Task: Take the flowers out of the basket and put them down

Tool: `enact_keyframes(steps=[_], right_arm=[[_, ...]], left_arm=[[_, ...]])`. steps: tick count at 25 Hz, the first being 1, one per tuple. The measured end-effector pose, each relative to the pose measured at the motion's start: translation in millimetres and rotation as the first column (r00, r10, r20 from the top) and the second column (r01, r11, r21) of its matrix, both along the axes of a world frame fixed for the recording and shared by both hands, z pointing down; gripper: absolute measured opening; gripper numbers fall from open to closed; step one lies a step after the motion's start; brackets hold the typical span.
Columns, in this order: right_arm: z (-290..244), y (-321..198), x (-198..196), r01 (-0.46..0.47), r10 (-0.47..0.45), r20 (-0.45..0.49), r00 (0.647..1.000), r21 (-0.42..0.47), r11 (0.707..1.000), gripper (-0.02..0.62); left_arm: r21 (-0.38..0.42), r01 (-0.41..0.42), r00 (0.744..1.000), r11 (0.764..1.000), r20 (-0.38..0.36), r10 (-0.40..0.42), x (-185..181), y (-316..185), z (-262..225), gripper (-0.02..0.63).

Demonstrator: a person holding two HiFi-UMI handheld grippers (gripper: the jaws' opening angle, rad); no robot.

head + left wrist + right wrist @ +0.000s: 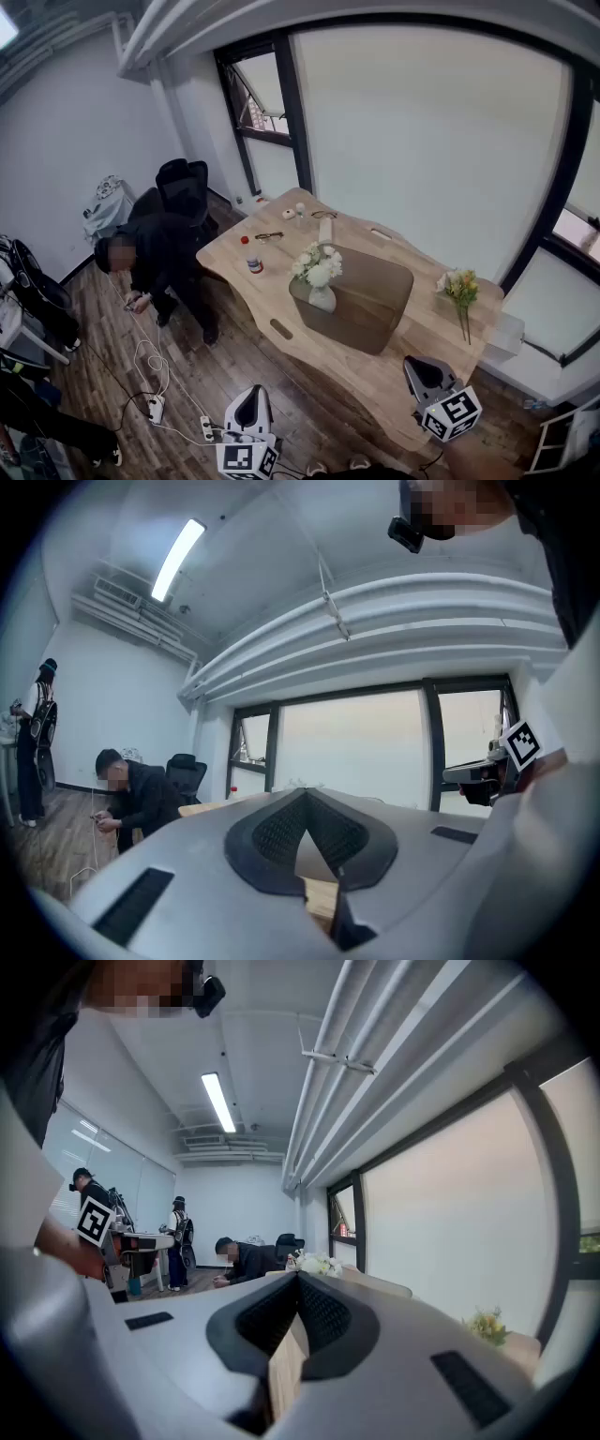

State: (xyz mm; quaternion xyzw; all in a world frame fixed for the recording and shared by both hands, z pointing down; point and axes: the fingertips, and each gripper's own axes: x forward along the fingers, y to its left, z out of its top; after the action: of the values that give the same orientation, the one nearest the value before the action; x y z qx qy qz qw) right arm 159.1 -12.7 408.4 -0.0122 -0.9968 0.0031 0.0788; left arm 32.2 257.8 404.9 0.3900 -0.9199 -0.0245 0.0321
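table [375, 375]: wooden | on it: brown mat [370, 305], vase [322, 298] (white blooms), bottle [251, 257], bouquet [459, 287]

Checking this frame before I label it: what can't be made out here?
Head view: small things at the table's far end, too small to name.
Head view: whether the white flowers stand in the brown basket or beside it, too small.
Left gripper view: the left gripper hides most of the table.
Right gripper view: the right gripper covers the yellow flowers' stems.

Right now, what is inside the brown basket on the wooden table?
A white vase of white flowers stands at the brown basket's left corner, inside or just before it I cannot tell; the rest looks bare. The vase covers what lies behind it.
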Motion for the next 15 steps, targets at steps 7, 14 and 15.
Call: enact_keyframes(steps=[7, 14, 15], right_arm=[[3, -18, 3, 0.024, -0.024, 0.006, 1.0, 0.0, 1.0, 0.021], [5, -37, -2, 0.047, -0.047, 0.025, 0.999, 0.005, 0.999, 0.021], [6, -38, -3, 0.048, -0.048, 0.027, 0.998, 0.001, 0.999, 0.021]], left_arm=[[-0.005, 0.024, 1.0, 1.0, 0.013, -0.024, 7, -14, 0, 0.002], [-0.016, 0.065, 0.997, 0.998, 0.042, -0.065, 14, -26, -5, 0.002], [-0.017, 0.068, 0.997, 0.998, 0.046, -0.067, 15, -27, -6, 0.002]])
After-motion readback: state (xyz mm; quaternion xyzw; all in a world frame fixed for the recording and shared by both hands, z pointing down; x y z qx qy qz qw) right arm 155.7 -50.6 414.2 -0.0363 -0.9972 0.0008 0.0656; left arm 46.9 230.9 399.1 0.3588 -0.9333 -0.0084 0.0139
